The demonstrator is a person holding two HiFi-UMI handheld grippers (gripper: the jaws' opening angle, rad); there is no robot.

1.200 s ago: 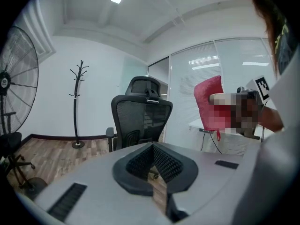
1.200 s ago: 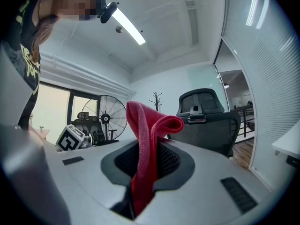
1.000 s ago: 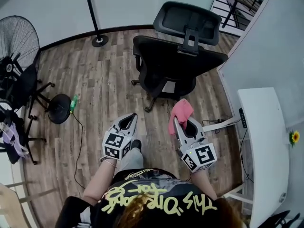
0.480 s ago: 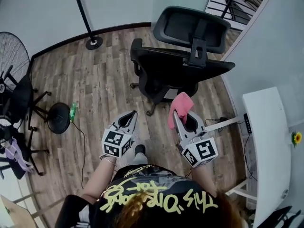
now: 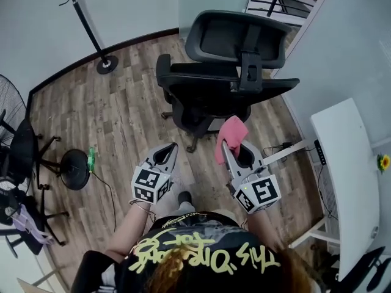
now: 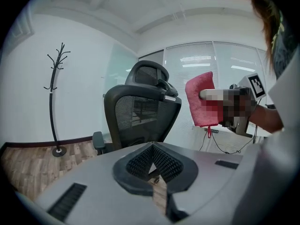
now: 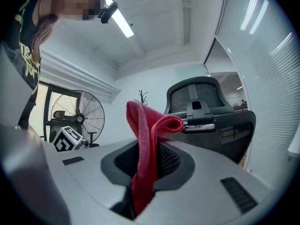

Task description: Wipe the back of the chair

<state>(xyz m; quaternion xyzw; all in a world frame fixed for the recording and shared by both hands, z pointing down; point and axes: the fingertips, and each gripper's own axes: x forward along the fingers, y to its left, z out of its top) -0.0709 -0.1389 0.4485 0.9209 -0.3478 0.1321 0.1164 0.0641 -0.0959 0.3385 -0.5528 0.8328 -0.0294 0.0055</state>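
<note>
A black office chair [image 5: 211, 90] with a mesh back [image 6: 136, 118] and a headrest [image 5: 235, 38] stands on the wood floor in front of me, its back turned my way. My right gripper [image 5: 227, 146] is shut on a red cloth [image 5: 230, 136], which stands up out of the jaws [image 7: 145, 139] just short of the chair's back. My left gripper [image 5: 166, 153] is shut with nothing in it, lower left of the chair. In the left gripper view the cloth [image 6: 201, 97] hangs to the right of the chair.
A coat stand [image 5: 91, 35] rises at the back left. A floor fan [image 5: 9, 108] and another chair's base [image 5: 70, 163] sit at the left. A white desk [image 5: 351, 182] and a cable [image 5: 278, 148] lie on the right. A green bottle [image 5: 91, 157] lies on the floor.
The chair has come closer and now sits more to the left in the head view. Both grippers keep their hold and place in the view.
</note>
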